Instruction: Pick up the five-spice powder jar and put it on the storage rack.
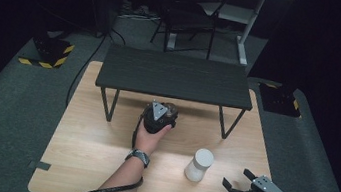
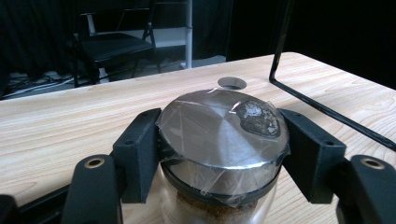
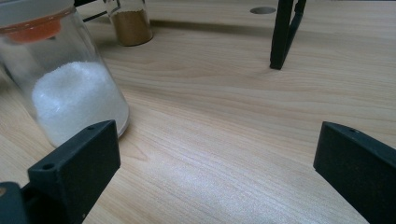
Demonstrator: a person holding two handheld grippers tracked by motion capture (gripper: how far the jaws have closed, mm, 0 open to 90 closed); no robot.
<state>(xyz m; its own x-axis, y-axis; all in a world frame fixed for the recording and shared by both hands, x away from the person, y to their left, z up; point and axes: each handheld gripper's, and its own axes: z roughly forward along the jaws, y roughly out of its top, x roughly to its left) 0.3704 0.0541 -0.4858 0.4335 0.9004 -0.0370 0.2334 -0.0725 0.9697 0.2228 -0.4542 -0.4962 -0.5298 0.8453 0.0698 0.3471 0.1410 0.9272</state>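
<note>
Left gripper (image 2: 219,154) clamping brown-powder jar (image 2: 219,140), foil-wrapped steel lid (image 2: 210,130) seen close

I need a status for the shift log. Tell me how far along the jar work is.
Done: the left gripper has shut on the brown-powder jar at its metal lid, the jar standing by the black shelf. In hand: that grip. Left: moving that jar, likely onto the shelf, and the white-powder jar, which stands untouched beside the open right gripper.
</note>
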